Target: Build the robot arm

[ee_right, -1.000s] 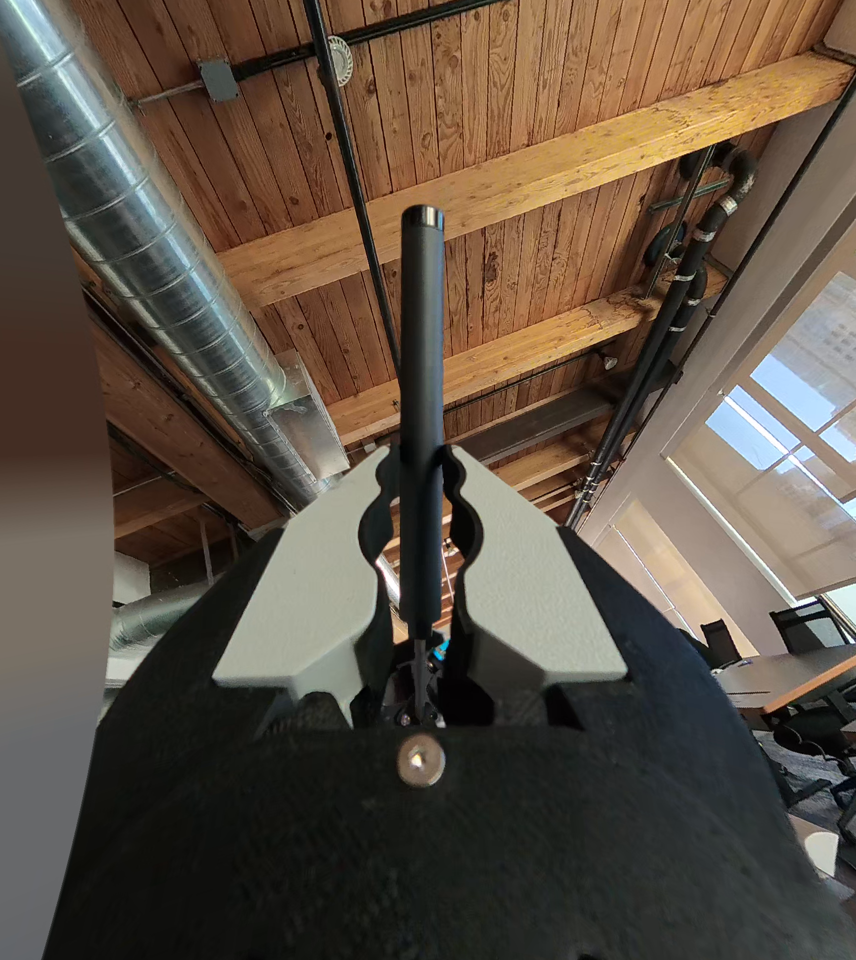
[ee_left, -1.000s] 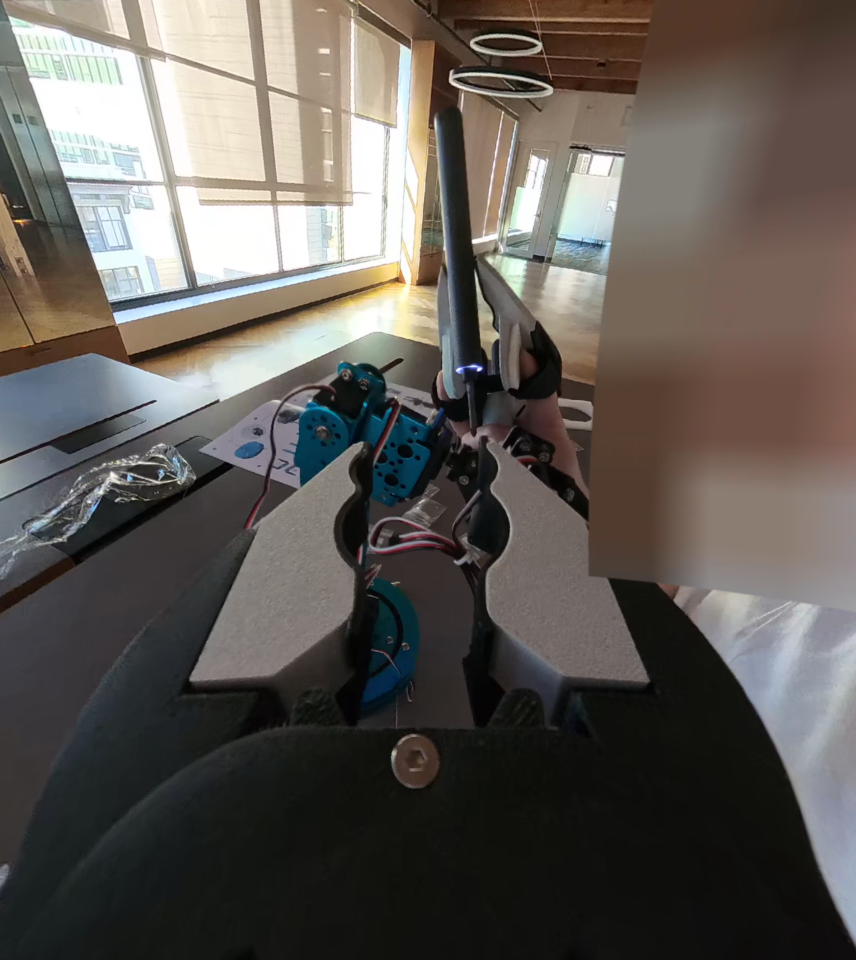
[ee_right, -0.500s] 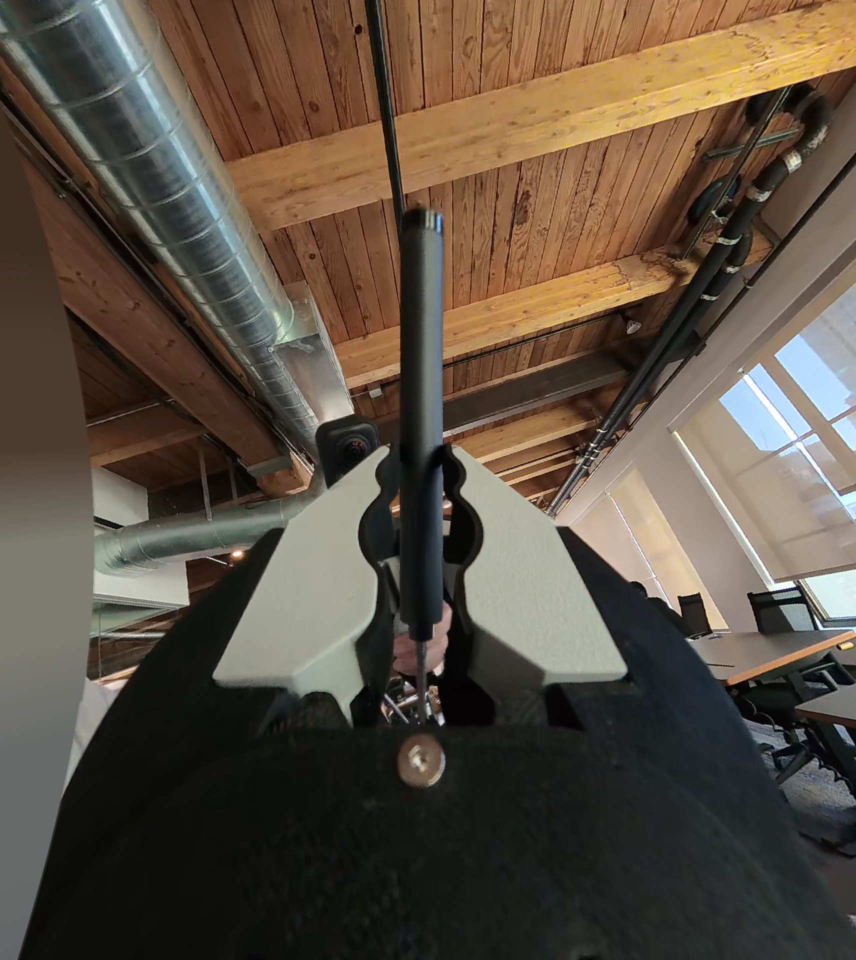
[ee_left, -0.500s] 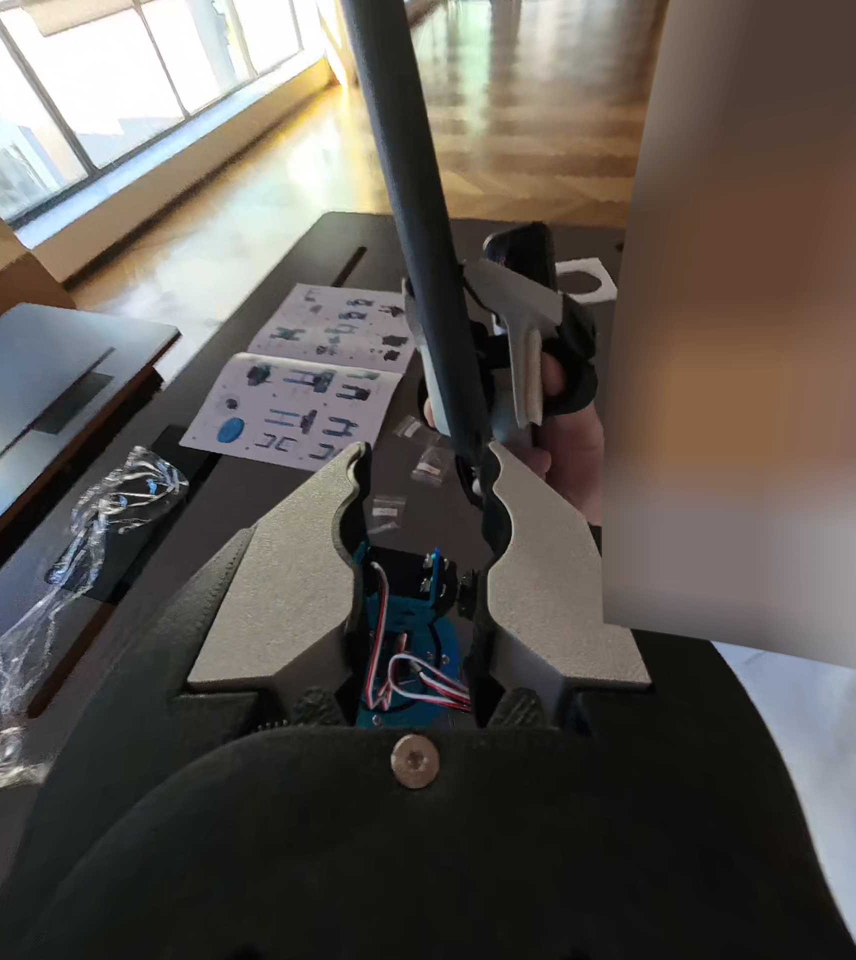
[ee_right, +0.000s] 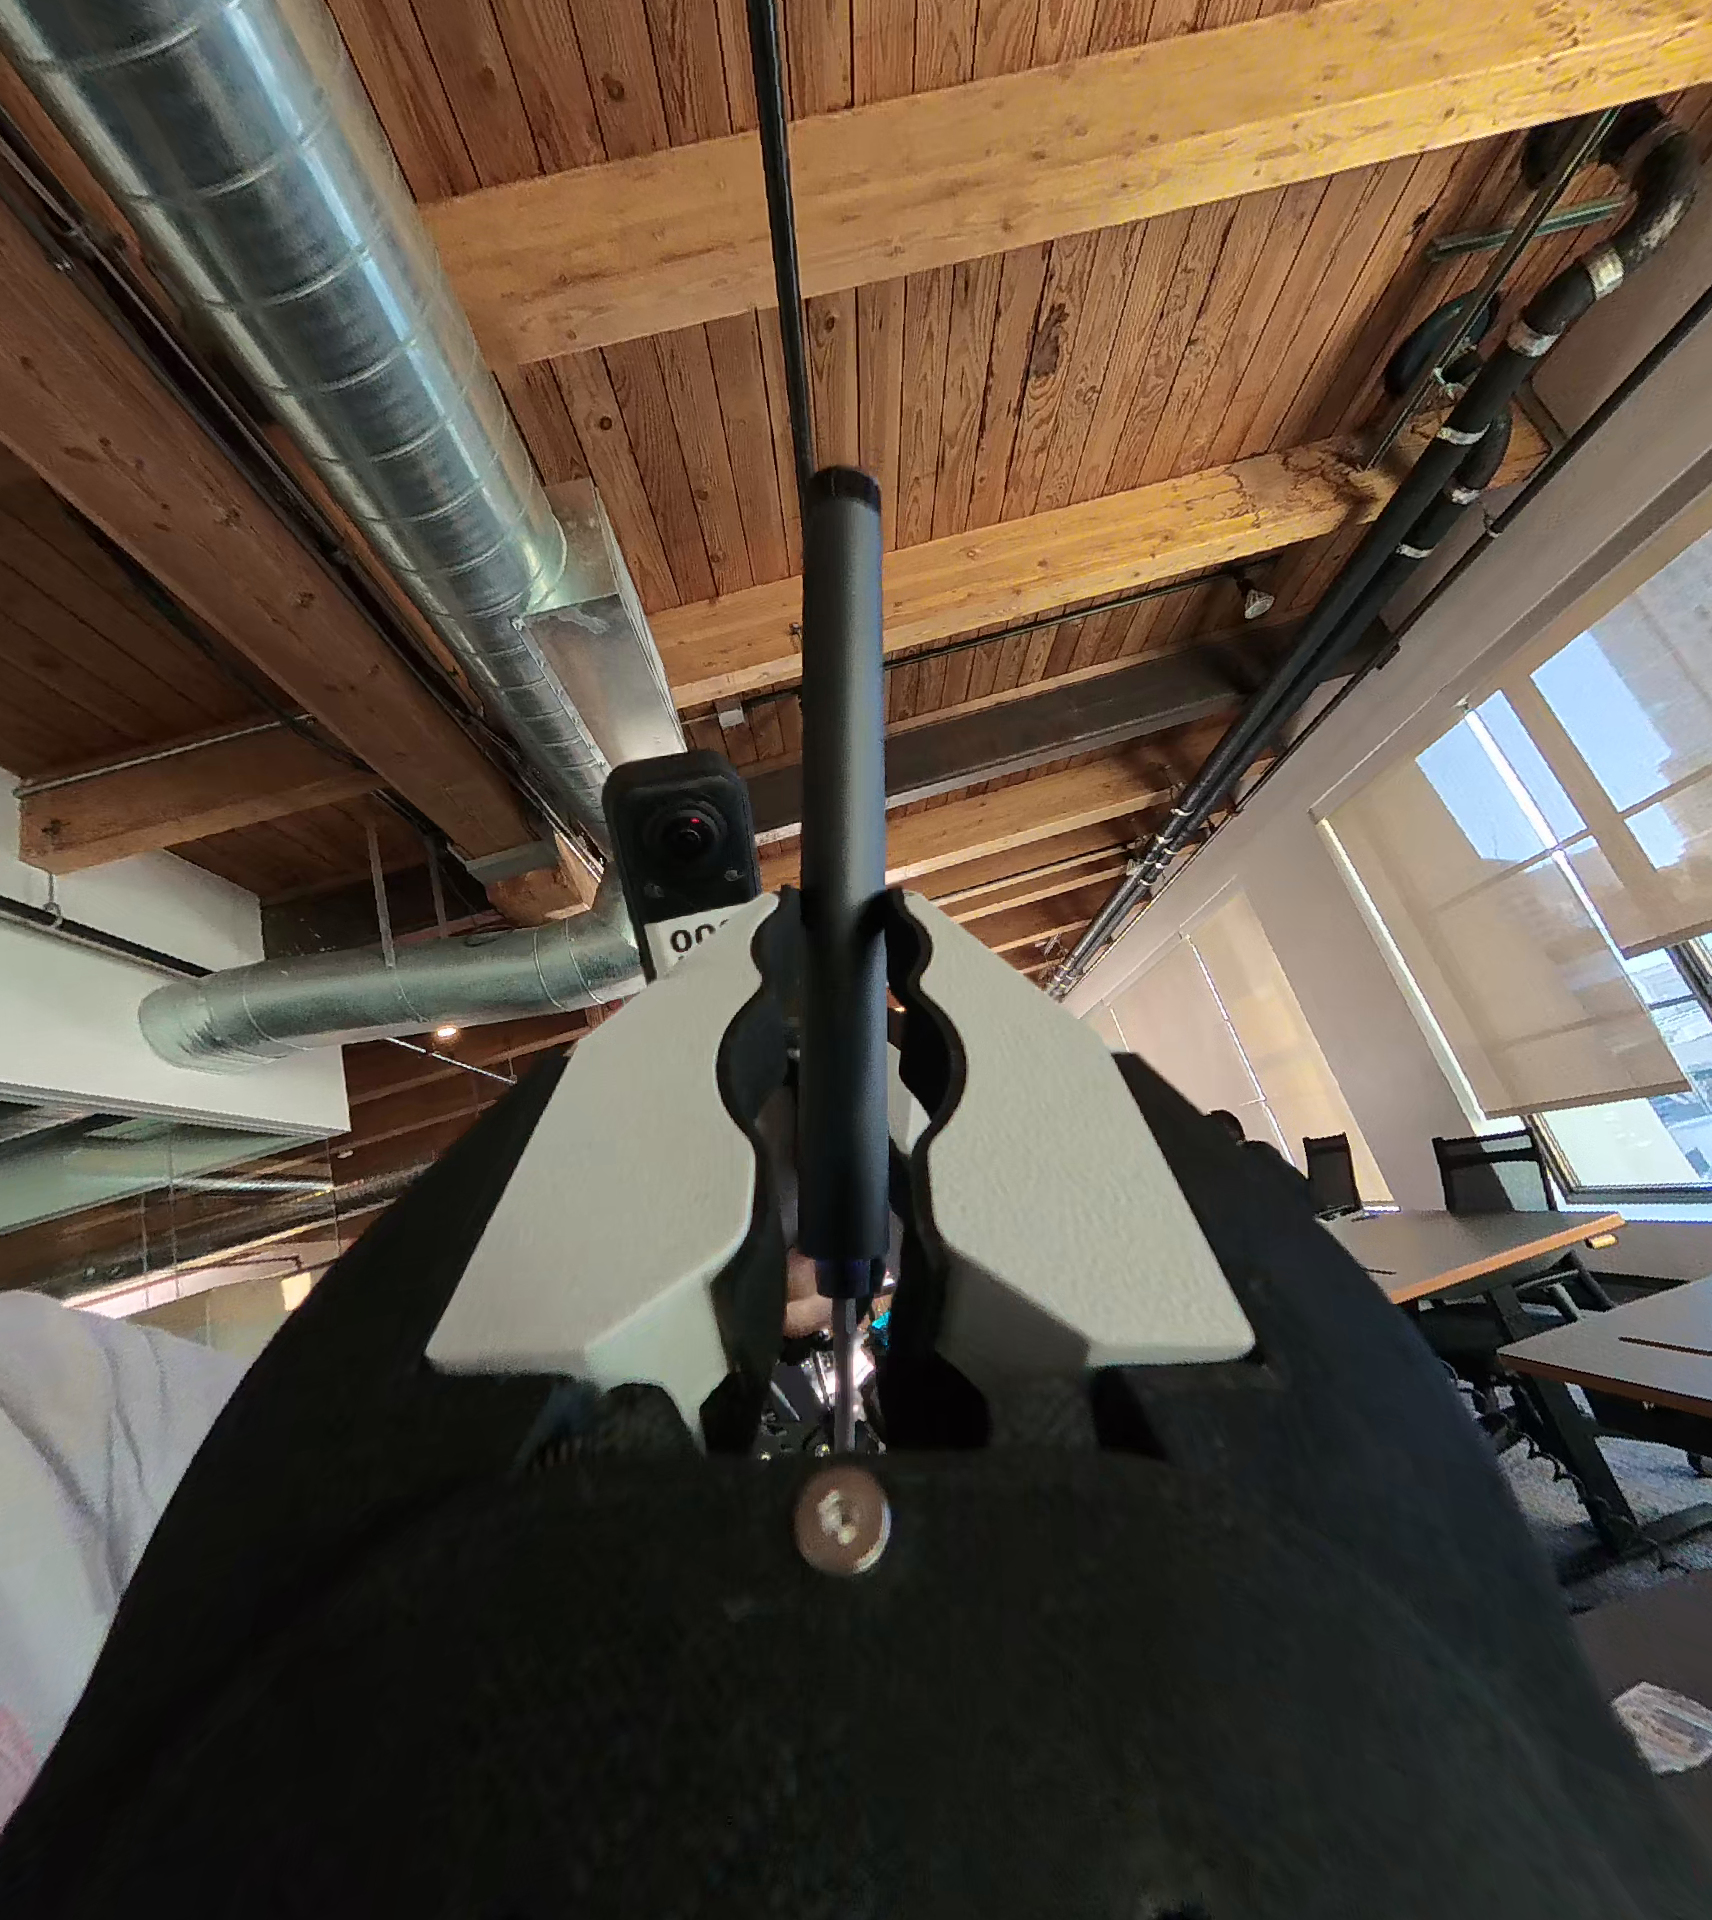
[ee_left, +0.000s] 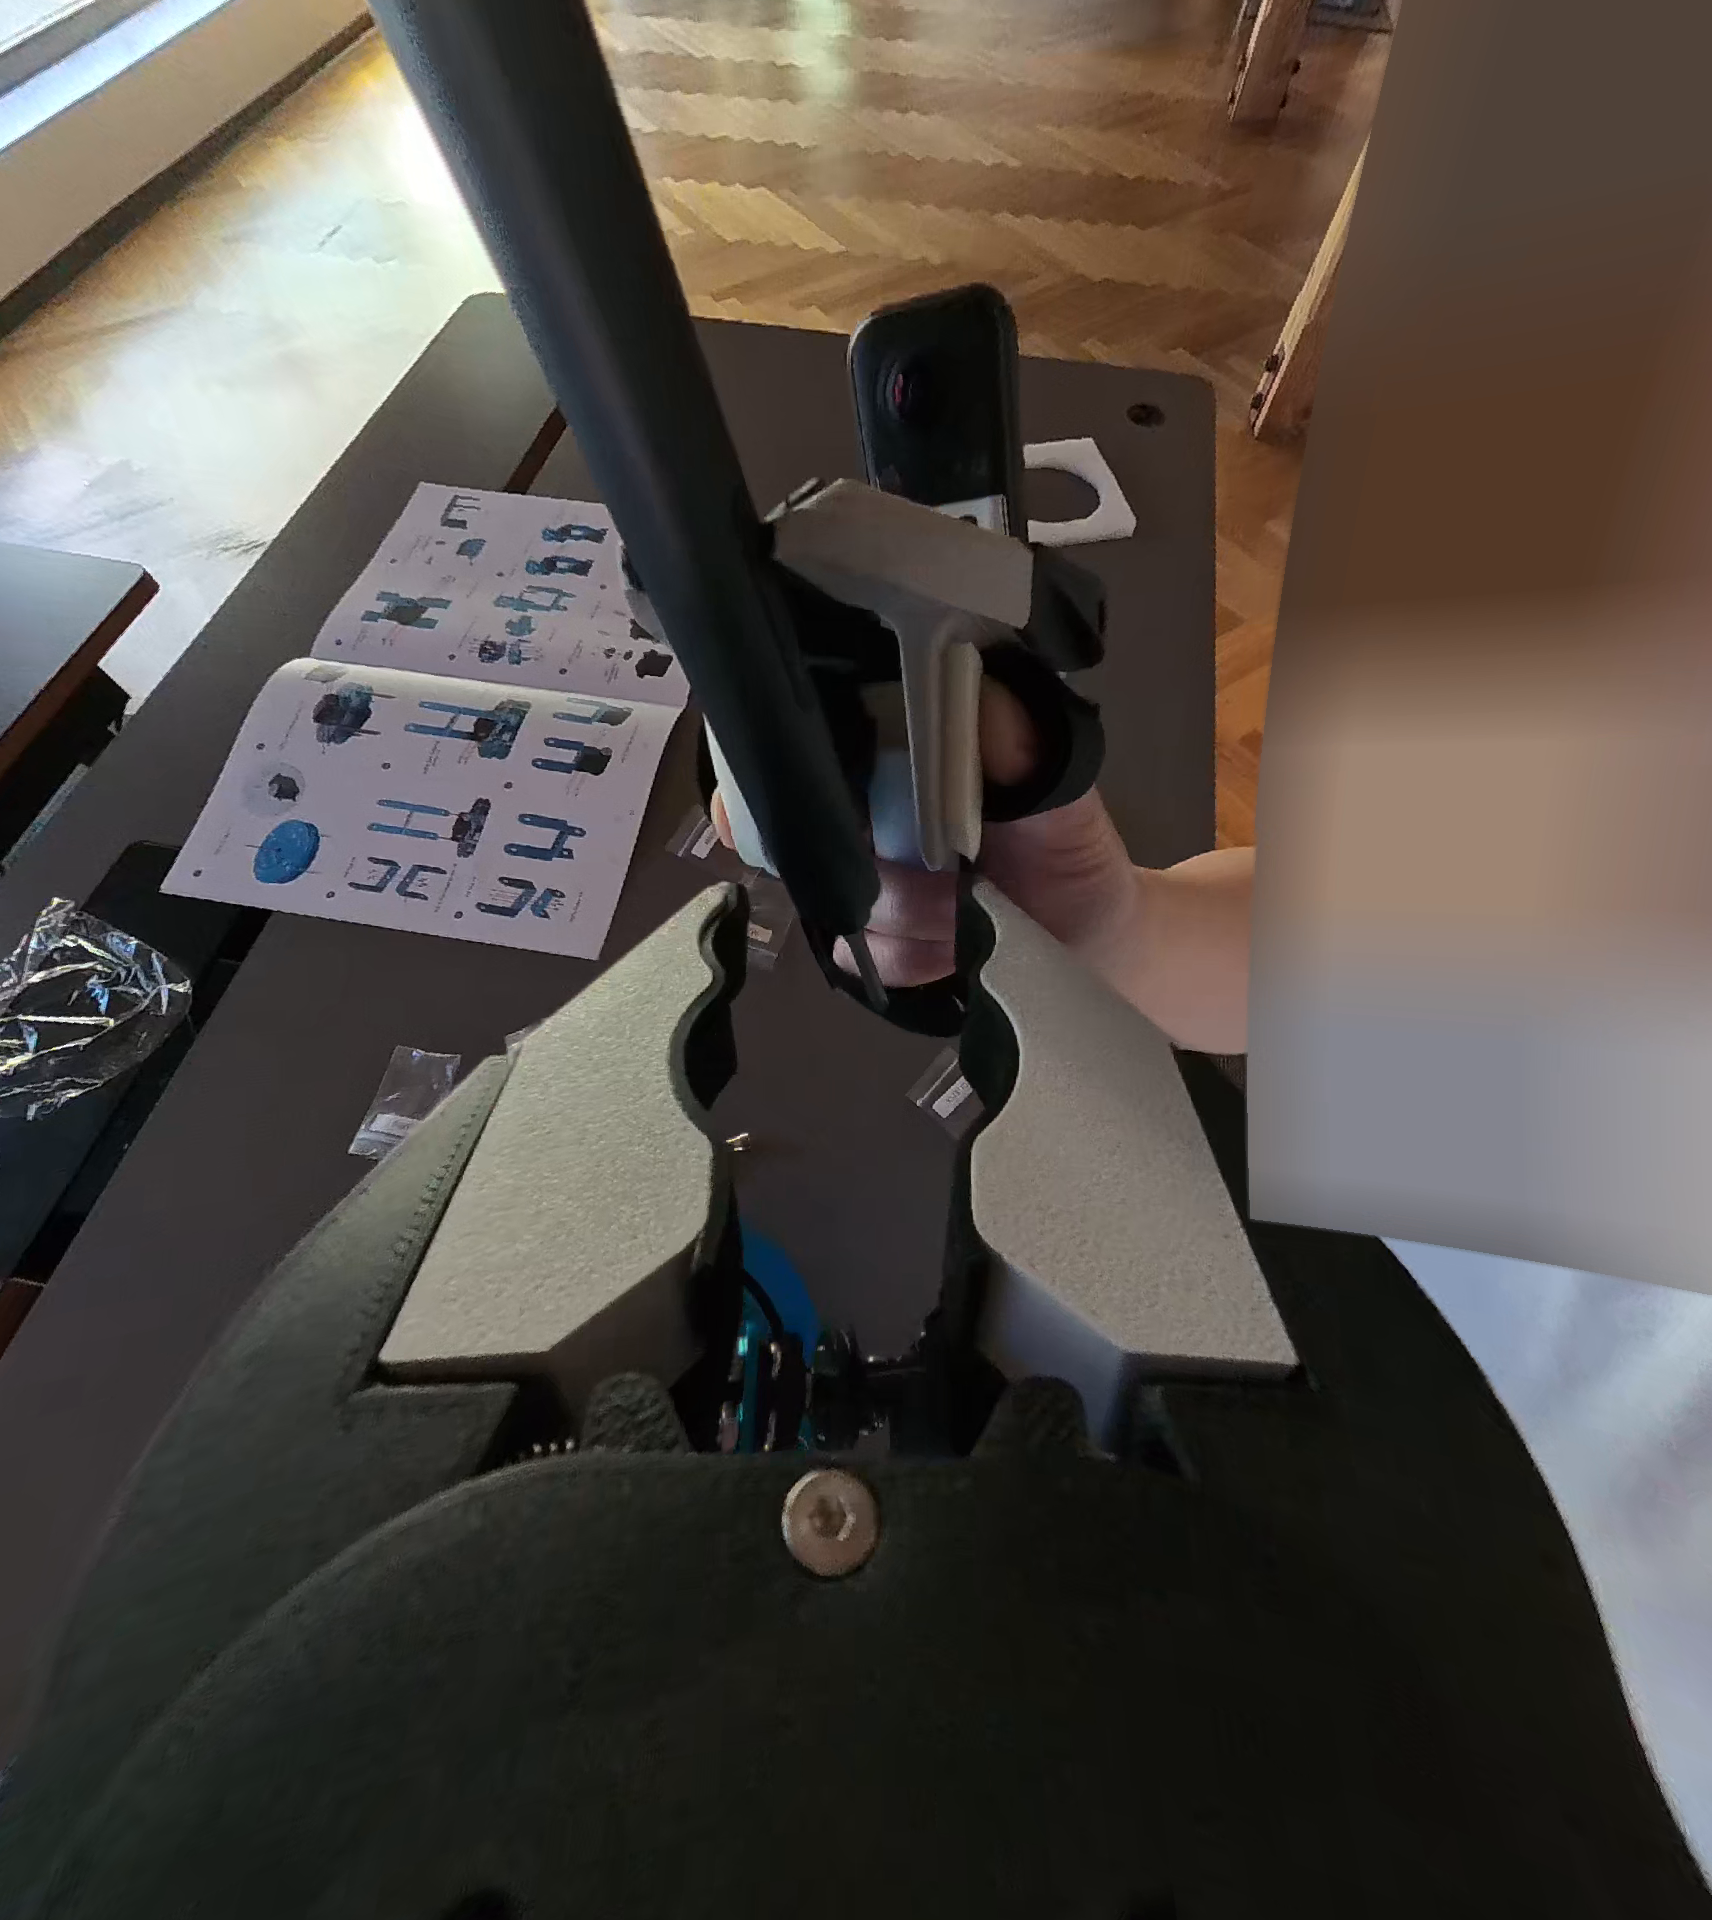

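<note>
My left gripper (ee_left: 852,904) has its jaws a finger-width apart. A blue and black servo assembly (ee_left: 774,1325) sits deep between them near the base, mostly hidden, and seems to be clamped there. My right gripper (ee_right: 839,914) is shut on a long black screwdriver (ee_right: 839,831) that points up at the ceiling. In the left wrist view a hand holds the right gripper (ee_left: 790,665) just past my left fingertips. The screwdriver (ee_left: 623,416) slants down there, its tip close to the left gripper's right finger. The left gripper's camera (ee_right: 683,842) shows behind the right fingers.
A dark table (ee_left: 260,1039) carries an open instruction booklet (ee_left: 436,727), crumpled clear plastic (ee_left: 21,1039), small clear parts bags (ee_left: 405,1101) and a white foam square (ee_left: 1080,488). A person's white sleeve (ee_left: 1610,1455) is at the right. Desks and chairs (ee_right: 1558,1299) stand beyond. Spacing between my two grippers at the tips: around 7 cm.
The left view has tilted down and closed in on the right gripper; the blue assembly's upper part has left view. The right gripper has tilted, bringing the left gripper's camera into view.
</note>
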